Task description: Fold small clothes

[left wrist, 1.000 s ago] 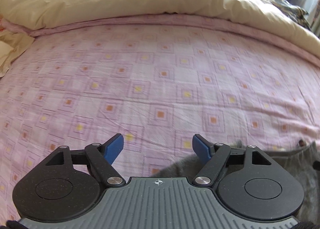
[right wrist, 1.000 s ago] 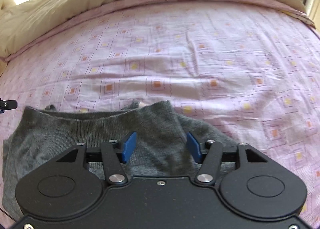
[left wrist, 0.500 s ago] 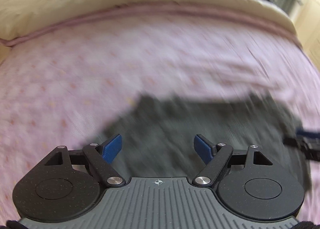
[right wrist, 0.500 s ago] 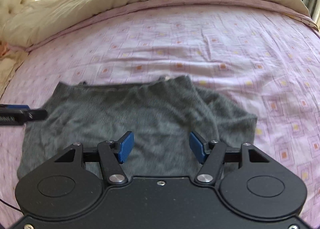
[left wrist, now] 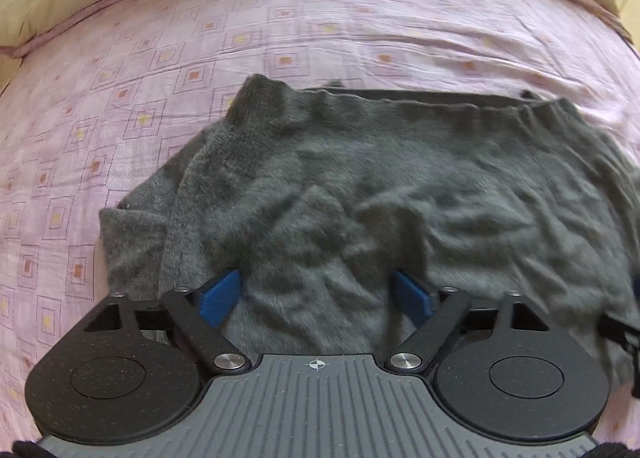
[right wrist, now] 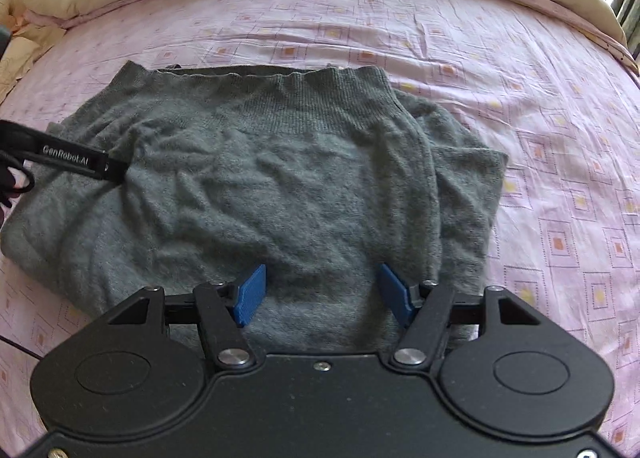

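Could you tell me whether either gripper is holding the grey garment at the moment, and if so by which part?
Nothing is held. The left gripper and right gripper are both open above the grey knit garment.

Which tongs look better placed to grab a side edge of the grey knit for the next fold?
Probably the left tongs: open, with the grey knit side edge just beside them. The right tongs, also open, sit over its middle.
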